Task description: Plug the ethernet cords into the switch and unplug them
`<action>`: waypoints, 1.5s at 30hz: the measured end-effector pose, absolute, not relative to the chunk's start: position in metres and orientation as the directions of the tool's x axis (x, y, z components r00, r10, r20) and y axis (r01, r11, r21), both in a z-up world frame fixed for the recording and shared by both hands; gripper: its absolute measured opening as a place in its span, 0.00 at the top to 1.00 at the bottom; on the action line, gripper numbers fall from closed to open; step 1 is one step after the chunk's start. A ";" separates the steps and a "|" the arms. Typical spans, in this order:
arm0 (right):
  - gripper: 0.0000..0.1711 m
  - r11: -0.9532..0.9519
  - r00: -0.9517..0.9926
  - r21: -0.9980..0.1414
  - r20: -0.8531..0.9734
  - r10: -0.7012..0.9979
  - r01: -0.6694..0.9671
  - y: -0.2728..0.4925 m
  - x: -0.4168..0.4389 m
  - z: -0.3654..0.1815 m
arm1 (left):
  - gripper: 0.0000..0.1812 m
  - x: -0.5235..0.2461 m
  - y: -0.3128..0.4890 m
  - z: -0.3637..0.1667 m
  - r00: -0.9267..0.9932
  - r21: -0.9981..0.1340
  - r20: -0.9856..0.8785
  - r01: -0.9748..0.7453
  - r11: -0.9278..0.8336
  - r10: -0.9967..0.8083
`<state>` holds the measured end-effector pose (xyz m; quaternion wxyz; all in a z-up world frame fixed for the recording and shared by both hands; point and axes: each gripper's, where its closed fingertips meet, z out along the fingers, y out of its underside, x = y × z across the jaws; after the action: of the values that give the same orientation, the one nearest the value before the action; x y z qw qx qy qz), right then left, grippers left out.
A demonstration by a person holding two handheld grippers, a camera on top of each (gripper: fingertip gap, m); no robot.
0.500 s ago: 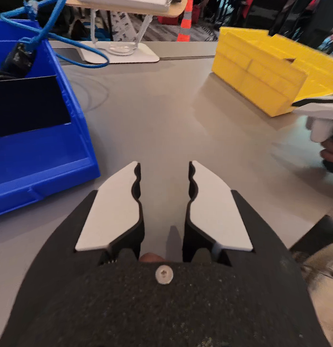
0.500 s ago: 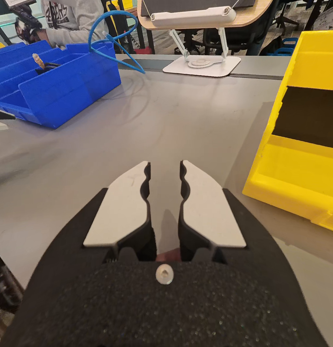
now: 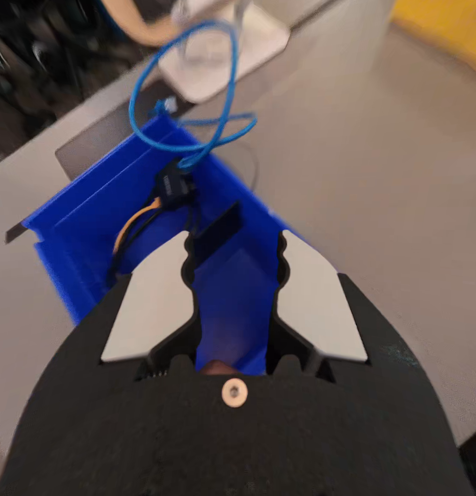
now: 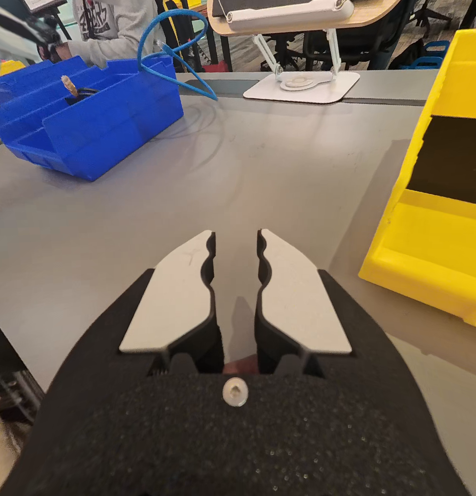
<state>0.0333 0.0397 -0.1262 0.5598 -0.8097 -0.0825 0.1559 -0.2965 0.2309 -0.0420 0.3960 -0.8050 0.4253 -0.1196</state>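
In the right wrist view, a bin (image 4: 97, 128) sits at the upper left of the table (image 4: 258, 161), a second bin (image 4: 432, 241) at the right edge, and a stand (image 4: 301, 86) at top centre behind both. A cord (image 4: 172, 53) loops out of the left bin, where a switch (image 3: 172, 188) lies inside.

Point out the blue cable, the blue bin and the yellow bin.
blue cable (image 3: 233, 67): left wrist view, loop's right side.
blue bin (image 4: 102, 142): right wrist view, near outer wall.
yellow bin (image 4: 430, 241): right wrist view, front lip.
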 end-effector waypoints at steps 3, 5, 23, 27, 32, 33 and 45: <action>0.83 -0.379 0.936 -0.925 -0.150 0.318 -0.019 0.039 0.031 -0.131 | 0.66 -0.314 0.291 -0.074 0.563 -0.508 -0.197 -0.759 -0.408 -0.802; 0.83 -0.391 0.943 -0.920 -0.126 0.308 0.005 0.039 0.033 -0.135 | 0.64 -0.308 0.313 -0.091 0.592 -0.428 -0.064 -0.744 -0.514 -0.803; 0.83 -0.400 0.944 -0.916 -0.123 0.307 0.011 0.029 0.037 -0.136 | 0.67 -0.284 0.353 -0.136 0.716 -0.234 0.360 -0.552 -0.801 -0.598; 0.83 -0.381 0.941 -0.924 -0.099 0.324 0.034 0.029 0.032 -0.131 | 0.67 -0.289 0.349 -0.103 0.689 -0.316 0.312 -0.574 -0.755 -0.654; 0.83 -0.258 0.912 -0.955 0.029 0.410 0.146 0.036 0.013 -0.107 | 0.67 -0.286 0.320 -0.051 0.627 -0.402 0.243 -0.630 -0.665 -0.740; 0.83 -0.214 0.902 -0.965 0.046 0.429 0.152 0.039 0.007 -0.097 | 0.67 -0.282 0.311 -0.038 0.609 -0.420 0.228 -0.643 -0.641 -0.760; 0.82 -0.113 0.799 -0.992 -0.020 0.600 0.061 0.024 0.003 -0.007 | 0.68 -0.194 0.167 0.131 0.204 -0.641 0.039 -0.746 -0.181 -0.978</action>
<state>0.0029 0.0243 -0.0074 0.6244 -0.7141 -0.2315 0.2162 -0.1940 0.1675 0.1308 0.2531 -0.7334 0.5877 -0.2294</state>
